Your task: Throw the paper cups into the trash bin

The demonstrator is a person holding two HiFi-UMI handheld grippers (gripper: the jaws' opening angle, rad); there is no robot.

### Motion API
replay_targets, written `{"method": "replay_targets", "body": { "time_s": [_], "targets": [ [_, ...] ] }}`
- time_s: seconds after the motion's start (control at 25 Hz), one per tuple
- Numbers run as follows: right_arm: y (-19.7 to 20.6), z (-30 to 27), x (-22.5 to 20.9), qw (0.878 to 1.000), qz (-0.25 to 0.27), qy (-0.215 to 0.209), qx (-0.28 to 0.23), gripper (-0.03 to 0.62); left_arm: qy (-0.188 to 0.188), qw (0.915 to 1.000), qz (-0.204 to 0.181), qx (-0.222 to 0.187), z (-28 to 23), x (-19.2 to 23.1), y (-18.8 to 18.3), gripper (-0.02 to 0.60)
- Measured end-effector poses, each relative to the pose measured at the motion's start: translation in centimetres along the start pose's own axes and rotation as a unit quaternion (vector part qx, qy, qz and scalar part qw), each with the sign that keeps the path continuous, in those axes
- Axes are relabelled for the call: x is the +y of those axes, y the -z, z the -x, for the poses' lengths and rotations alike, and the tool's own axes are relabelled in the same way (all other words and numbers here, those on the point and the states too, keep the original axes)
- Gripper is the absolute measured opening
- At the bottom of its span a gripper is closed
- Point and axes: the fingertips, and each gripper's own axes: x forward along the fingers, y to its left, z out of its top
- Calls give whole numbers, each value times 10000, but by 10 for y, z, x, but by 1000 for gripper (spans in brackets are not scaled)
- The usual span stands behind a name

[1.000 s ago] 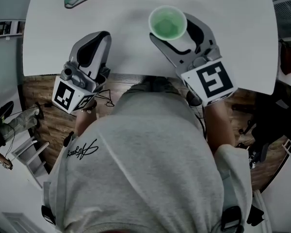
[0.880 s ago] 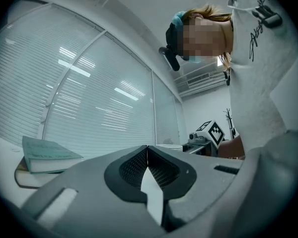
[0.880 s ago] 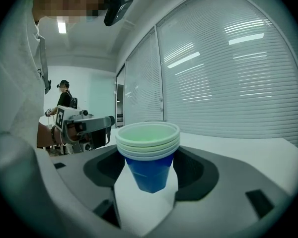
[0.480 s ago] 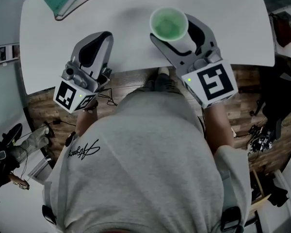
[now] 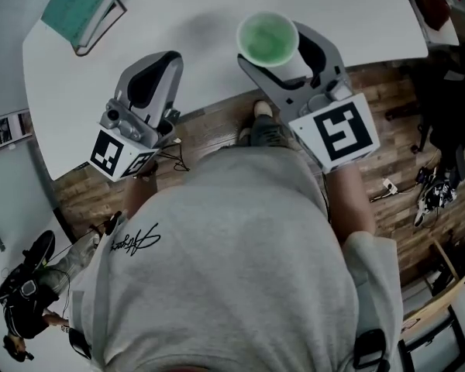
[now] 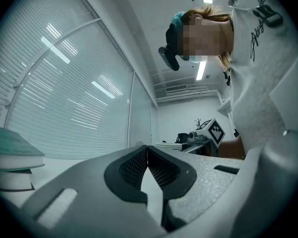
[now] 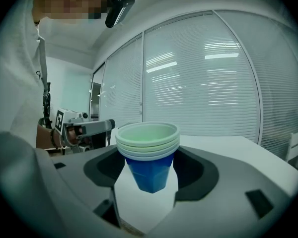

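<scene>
A stack of nested paper cups [image 5: 267, 39], green inside and blue outside [image 7: 149, 155], stands upright between the jaws of my right gripper [image 5: 271, 53], which is shut on the blue cup's wall [image 7: 150, 175]. The cups hang over the near edge of the white table [image 5: 201, 14]. My left gripper [image 5: 160, 59] is held level to the left of the cups, its jaws closed pad to pad with nothing between them [image 6: 147, 155]. No trash bin shows in any view.
A teal book [image 5: 81, 6] lies at the table's far left corner. Brown wooden floor [image 5: 387, 76] shows below and right of the table, with dark clutter and cables [image 5: 442, 130] at the right. Window blinds [image 7: 208, 83] line the wall beyond the table.
The head view has swung: the table has slid up and to the left, and more wooden floor shows at the right. Both grippers keep their pose, cups still held.
</scene>
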Motion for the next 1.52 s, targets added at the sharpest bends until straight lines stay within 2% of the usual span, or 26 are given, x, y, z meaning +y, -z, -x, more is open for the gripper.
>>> {"method": "replay_targets", "body": {
  "time_s": [0.32, 0.6, 0.76, 1.16, 1.52],
  "targets": [
    [10, 26, 2, 9982, -108, 590, -26, 295, 587, 9982, 105, -75, -9, -17, 9, 5],
    [16, 58, 10, 9928, -194, 1185, -48, 295, 1245, 9919, 253, -67, -16, -46, 13, 6],
    [21, 82, 11, 9871, -266, 1578, -31, 295, 1659, 9857, 291, -77, -26, -64, 16, 6],
    [31, 138, 0, 9671, -472, 2497, -111, 295, 2374, 9704, 417, -153, -61, -97, 22, 6],
    [49, 213, -12, 9454, -656, 3189, -150, 295, 3099, 9494, 486, -148, -104, -165, 27, 6]
  ]
}}
